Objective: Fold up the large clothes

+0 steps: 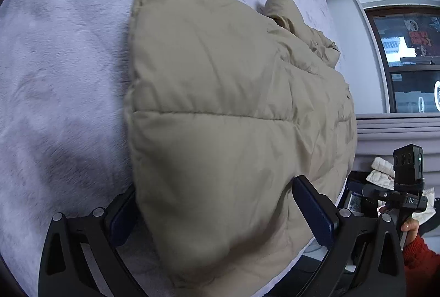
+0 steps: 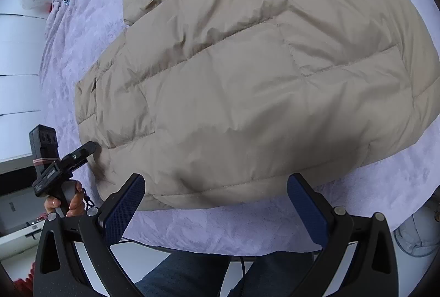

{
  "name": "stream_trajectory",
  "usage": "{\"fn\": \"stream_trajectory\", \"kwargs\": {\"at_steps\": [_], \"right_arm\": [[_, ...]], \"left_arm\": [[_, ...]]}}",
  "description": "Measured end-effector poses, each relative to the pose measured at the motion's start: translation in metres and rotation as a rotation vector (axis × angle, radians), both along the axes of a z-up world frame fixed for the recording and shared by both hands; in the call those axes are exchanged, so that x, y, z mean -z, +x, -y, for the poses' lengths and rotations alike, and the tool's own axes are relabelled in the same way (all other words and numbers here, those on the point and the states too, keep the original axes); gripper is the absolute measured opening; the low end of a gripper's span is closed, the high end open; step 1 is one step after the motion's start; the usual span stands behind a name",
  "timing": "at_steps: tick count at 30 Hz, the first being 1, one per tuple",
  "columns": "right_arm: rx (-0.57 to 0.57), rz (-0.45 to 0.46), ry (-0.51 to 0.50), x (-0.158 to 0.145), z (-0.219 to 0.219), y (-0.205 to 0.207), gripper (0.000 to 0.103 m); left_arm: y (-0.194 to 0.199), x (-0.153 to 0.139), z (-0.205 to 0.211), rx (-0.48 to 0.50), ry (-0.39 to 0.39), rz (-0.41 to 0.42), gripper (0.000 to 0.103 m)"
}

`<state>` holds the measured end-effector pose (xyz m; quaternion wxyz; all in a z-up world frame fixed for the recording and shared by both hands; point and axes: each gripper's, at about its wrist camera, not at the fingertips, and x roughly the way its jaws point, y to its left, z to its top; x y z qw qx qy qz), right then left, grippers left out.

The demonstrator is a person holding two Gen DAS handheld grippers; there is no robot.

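Puffy beige quilted jacket (image 2: 247, 76) lying on the lilac plush bedspread (image 1: 68, 63), folding seemingly barely begun.

Left gripper (image 1: 220, 210) is spread wide, its fingers straddling the jacket's near edge without pinching it; right gripper (image 2: 217, 210) is likewise spread, hovering just short of the hem. The jacket looks mostly spread out, one sleeve lying over the body; most folds appear still undone.

Little lettering is proving readable. A red sign (image 1: 418, 41) behind the window (image 1: 407, 60) at far right is showing white letters too blurred to make out; small white print on both handheld grippers is staying illegible.
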<state>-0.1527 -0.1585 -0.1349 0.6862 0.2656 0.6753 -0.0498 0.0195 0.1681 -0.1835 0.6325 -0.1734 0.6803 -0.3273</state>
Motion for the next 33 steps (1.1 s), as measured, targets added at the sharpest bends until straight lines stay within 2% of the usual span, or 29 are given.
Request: {"fn": "stream_trajectory", "kwargs": {"at_steps": [5, 9, 10, 11, 12, 13, 15, 17, 19, 20, 21, 24, 27, 30, 33], "right_arm": [[-0.033, -0.015, -0.019, -0.001, -0.006, 0.001, 0.103], [-0.08, -0.021, -0.063, -0.003, -0.011, 0.004, 0.103], [-0.091, -0.019, -0.077, -0.005, -0.011, 0.006, 0.103], [-0.095, -0.013, -0.086, -0.006, -0.012, 0.007, 0.103], [-0.097, -0.006, -0.093, -0.008, -0.011, 0.009, 0.103], [-0.098, 0.003, -0.101, -0.01, -0.01, 0.01, 0.103], [-0.095, 0.025, -0.121, -0.015, -0.005, 0.016, 0.103], [-0.082, 0.058, -0.159, -0.02, 0.001, 0.023, 0.101], [-0.072, 0.115, -0.183, -0.026, 0.007, 0.029, 0.074], [-0.071, 0.13, -0.192, -0.026, 0.012, 0.033, 0.037], [-0.067, 0.137, -0.202, -0.024, 0.015, 0.037, 0.023], [-0.044, 0.172, -0.17, -0.008, 0.027, 0.049, 0.021], [-0.029, 0.2, -0.095, 0.014, 0.032, 0.064, 0.021], [-0.014, 0.206, -0.024, 0.04, 0.033, 0.077, 0.021], [0.033, 0.203, 0.065, 0.06, 0.041, 0.084, 0.021]], "left_arm": [[0.011, 0.014, 0.021, 0.064, 0.007, 0.026, 0.102], [0.013, 0.02, 0.028, 0.084, -0.02, 0.024, 0.102], [0.012, 0.02, 0.03, 0.089, -0.03, 0.027, 0.098], [0.011, 0.018, 0.032, 0.102, -0.049, 0.028, 0.086], [0.01, 0.018, 0.036, 0.111, -0.076, 0.01, 0.058], [0.009, 0.018, 0.037, 0.103, -0.111, -0.023, 0.041], [0.006, 0.01, 0.038, 0.088, -0.125, -0.017, 0.03], [0.004, -0.004, 0.038, 0.074, -0.126, -0.007, 0.025], [0.002, -0.021, 0.037, 0.051, -0.164, -0.003, 0.024], [0.001, -0.031, 0.037, 0.041, -0.191, -0.003, 0.024], [0.0, -0.041, 0.038, 0.037, -0.216, -0.001, 0.024], [-0.005, -0.072, 0.045, 0.033, -0.265, -0.001, 0.024], [-0.012, -0.103, 0.066, 0.049, -0.272, 0.002, 0.024], [-0.022, -0.133, 0.099, 0.077, -0.243, 0.028, 0.024], [-0.032, -0.156, 0.145, 0.105, -0.168, 0.056, 0.024]]}}
